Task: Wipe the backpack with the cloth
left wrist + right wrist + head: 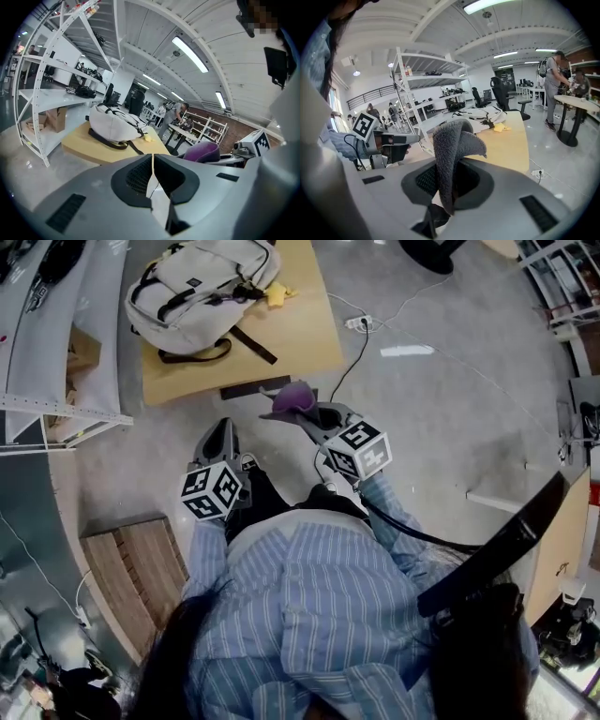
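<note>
A pale grey backpack (200, 289) with black straps lies on the wooden table (309, 338) ahead; it also shows in the left gripper view as the backpack (115, 124) and far off in the right gripper view as the backpack (480, 114). My right gripper (305, 413) is shut on a purple-grey cloth (296, 397), which stands up between its jaws as the cloth (451, 154). My left gripper (220, 439) is shut with nothing in it, its jaws meeting at the left gripper (152, 164). Both grippers hang short of the table's near edge.
A small yellow thing (277, 294) lies beside the backpack. A white metal shelf rack (56, 343) stands left of the table. A wooden pallet (131, 577) lies on the floor at lower left. A cable and power strip (361, 324) run right of the table. People stand at distant tables (576, 101).
</note>
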A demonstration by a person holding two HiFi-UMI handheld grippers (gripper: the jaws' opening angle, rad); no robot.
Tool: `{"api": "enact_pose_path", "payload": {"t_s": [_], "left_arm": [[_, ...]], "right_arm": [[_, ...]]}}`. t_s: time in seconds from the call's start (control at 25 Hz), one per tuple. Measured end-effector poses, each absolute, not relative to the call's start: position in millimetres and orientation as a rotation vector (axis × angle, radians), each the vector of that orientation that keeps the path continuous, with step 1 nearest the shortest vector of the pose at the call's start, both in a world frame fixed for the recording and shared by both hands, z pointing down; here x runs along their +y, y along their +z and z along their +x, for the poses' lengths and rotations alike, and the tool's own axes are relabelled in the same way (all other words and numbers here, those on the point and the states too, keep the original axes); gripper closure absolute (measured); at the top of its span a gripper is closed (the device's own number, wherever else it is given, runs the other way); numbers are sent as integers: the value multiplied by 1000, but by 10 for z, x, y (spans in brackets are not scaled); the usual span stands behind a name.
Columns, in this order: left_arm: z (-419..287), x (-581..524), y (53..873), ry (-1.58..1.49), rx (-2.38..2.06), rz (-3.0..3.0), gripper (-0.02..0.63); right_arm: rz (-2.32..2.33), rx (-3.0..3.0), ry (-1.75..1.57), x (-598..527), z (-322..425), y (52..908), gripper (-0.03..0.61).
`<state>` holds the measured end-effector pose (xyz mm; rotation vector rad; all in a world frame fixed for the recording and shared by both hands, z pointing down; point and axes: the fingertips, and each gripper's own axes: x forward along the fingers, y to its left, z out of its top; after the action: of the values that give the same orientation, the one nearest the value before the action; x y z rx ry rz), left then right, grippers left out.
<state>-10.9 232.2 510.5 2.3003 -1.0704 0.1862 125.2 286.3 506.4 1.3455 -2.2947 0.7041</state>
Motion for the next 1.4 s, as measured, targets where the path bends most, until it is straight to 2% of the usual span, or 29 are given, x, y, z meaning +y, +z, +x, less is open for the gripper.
{"api": "enact_pose_path", "payload": {"t_s": [0.48,1.4], "left_arm": [[580,3432,5215,273,-1111,2284,597],[678,3563,5178,255,-1104,2296,597]], "right_arm": [[1264,-2348,719,3877,1916,5260,537],[1183,-2377,694,4096,1810,5237,537]]}}
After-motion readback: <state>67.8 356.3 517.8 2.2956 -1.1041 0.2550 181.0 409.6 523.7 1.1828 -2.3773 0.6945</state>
